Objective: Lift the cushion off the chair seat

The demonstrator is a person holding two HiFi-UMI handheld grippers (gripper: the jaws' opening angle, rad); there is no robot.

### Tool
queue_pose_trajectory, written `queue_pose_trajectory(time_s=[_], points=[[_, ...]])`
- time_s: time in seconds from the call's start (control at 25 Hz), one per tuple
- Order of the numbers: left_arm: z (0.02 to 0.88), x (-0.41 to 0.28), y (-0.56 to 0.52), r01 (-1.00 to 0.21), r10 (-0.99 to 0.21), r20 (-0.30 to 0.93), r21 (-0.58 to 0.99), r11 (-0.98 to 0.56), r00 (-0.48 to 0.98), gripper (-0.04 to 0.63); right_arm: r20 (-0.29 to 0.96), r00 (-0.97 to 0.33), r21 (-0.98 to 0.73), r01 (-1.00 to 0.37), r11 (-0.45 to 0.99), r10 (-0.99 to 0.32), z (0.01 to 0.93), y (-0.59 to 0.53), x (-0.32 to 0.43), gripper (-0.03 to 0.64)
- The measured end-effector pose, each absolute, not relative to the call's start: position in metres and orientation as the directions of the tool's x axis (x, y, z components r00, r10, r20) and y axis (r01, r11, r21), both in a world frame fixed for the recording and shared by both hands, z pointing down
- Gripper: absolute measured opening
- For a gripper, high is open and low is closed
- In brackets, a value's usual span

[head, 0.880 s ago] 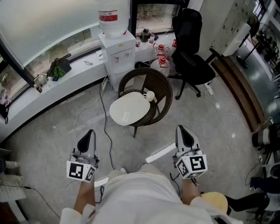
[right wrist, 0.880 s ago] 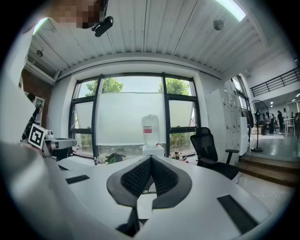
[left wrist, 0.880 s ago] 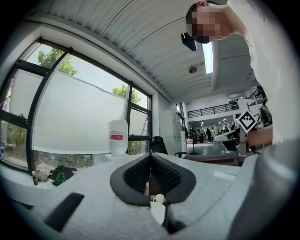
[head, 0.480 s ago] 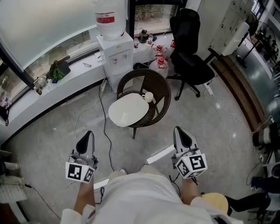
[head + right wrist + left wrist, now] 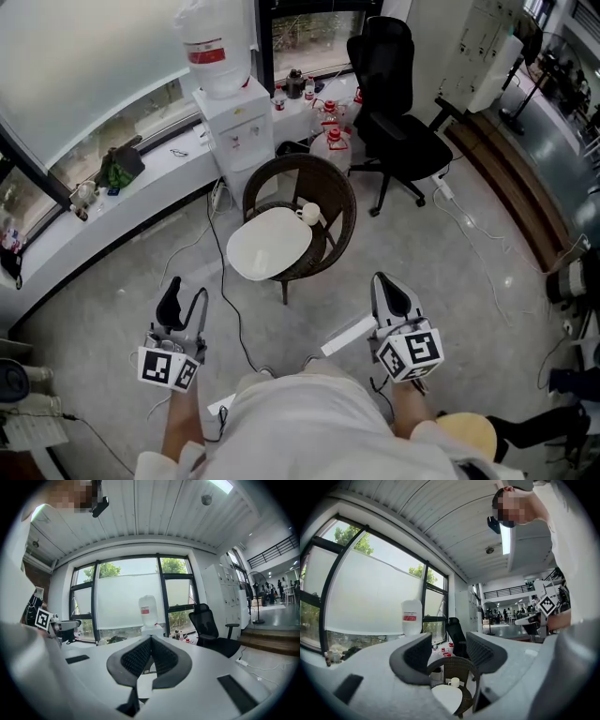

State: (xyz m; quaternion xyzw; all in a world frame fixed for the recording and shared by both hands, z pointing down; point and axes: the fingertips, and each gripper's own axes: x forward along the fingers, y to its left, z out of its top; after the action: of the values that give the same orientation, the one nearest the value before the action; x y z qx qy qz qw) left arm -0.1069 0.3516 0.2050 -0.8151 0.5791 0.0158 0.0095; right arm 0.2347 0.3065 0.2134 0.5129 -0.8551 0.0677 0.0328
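Head view from above, with both gripper views. The landmark is the brown wicker chair [image 5: 327, 184], which stands on the grey floor [image 5: 450, 281] in front of the person. The white oval cushion [image 5: 267, 242] lies flat on the chair's seat, and its near edge overhangs the front of the seat. A small white cup [image 5: 308, 214] sits at the far edge of the cushion, against the inside of the chair's back. The left gripper [image 5: 185, 298] is held level on the near left side of the chair, well apart from it. Its jaws stand apart with nothing between the pads, and the chair and cushion show in the distance through the gap. The right gripper [image 5: 391, 292] is held on the near right side of the chair, also well apart from it. Its jaws are closed pad to pad and hold nothing. Neither gripper touches the cushion. Behind the chair and to its left stands a white water dispenser [image 5: 230, 127] with a bottle [image 5: 208, 56] on top. Behind the chair and to its right stands a black office chair [image 5: 394, 103]. A black cable [image 5: 225, 281] runs over the floor past the chair's left side.
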Motion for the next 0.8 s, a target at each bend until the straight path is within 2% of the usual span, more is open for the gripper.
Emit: queue_pose_trajectory(time_s=[0.16, 0.24, 0.44, 0.8], points=[[0.21, -0.096, 0.336, -0.945, -0.945, -0.028, 0.009, -0.327, 0.326, 0.391, 0.123, -0.448, -0.082, -0.894, 0.441, -0.886, 0.214, 0.304, 0.256, 0.002], [0.215, -0.092, 0.33, -0.949, -0.949, -0.013, 0.004, -0.314, 0.314, 0.428, 0.131, -0.436, -0.085, -0.9, 0.428, -0.891, 0.216, 0.303, 0.267, 0.002], [0.233, -0.078, 0.316, -0.952, -0.952, 0.022, -0.001, -0.307, 0.306, 0.462, 0.159, -0.431, -0.088, -0.902, 0.422, -0.888, 0.232, 0.301, 0.285, 0.002], [0.283, -0.08, 0.242, -0.919, -0.915, 0.096, 0.068, -0.388, 0.393, 0.465, 0.271, -0.388, -0.05, -0.919, 0.39, -0.881, 0.246, 0.261, 0.265, 0.002]])
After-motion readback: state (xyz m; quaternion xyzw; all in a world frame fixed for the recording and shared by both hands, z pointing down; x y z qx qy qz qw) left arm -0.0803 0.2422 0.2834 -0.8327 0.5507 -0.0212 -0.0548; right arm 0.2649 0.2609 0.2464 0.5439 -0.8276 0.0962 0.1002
